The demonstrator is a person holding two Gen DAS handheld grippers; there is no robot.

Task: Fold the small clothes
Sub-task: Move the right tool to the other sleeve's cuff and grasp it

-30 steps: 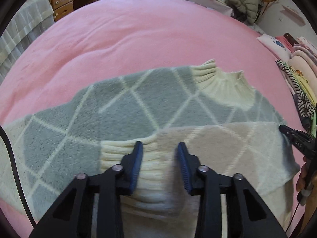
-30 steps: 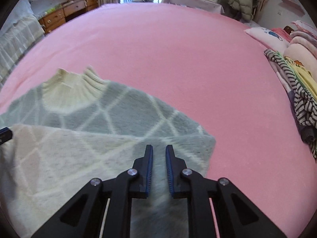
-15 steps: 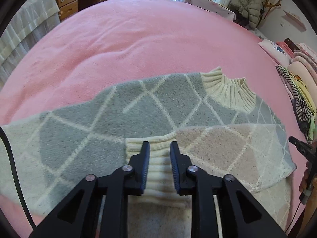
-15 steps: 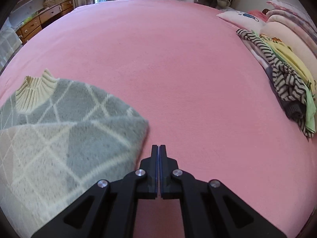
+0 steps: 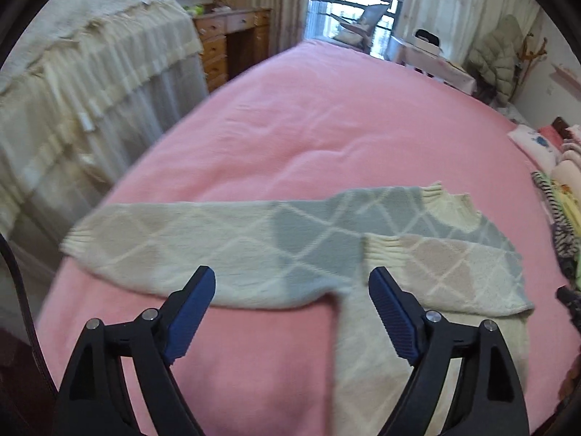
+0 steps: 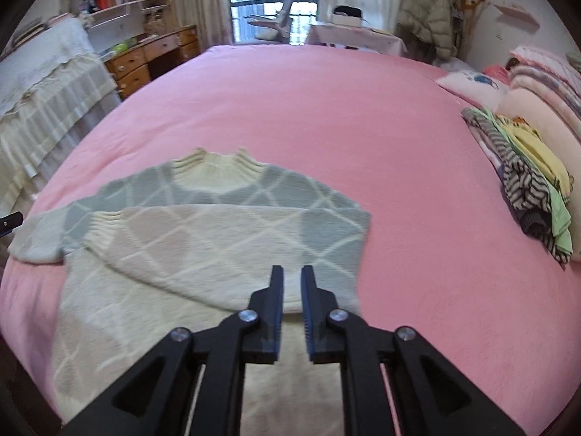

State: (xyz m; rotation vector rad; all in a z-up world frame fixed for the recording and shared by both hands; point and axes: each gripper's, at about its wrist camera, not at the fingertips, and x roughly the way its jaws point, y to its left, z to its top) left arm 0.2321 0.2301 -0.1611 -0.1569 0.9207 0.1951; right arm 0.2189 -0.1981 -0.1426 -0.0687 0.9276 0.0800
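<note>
We find no readable text, label, brand, number or sign in either view. The pillow [image 6: 472, 85] at about two o'clock in the right wrist view carries a blue printed motif, but it is a picture, not lettering, and too small for us to make out.
</note>
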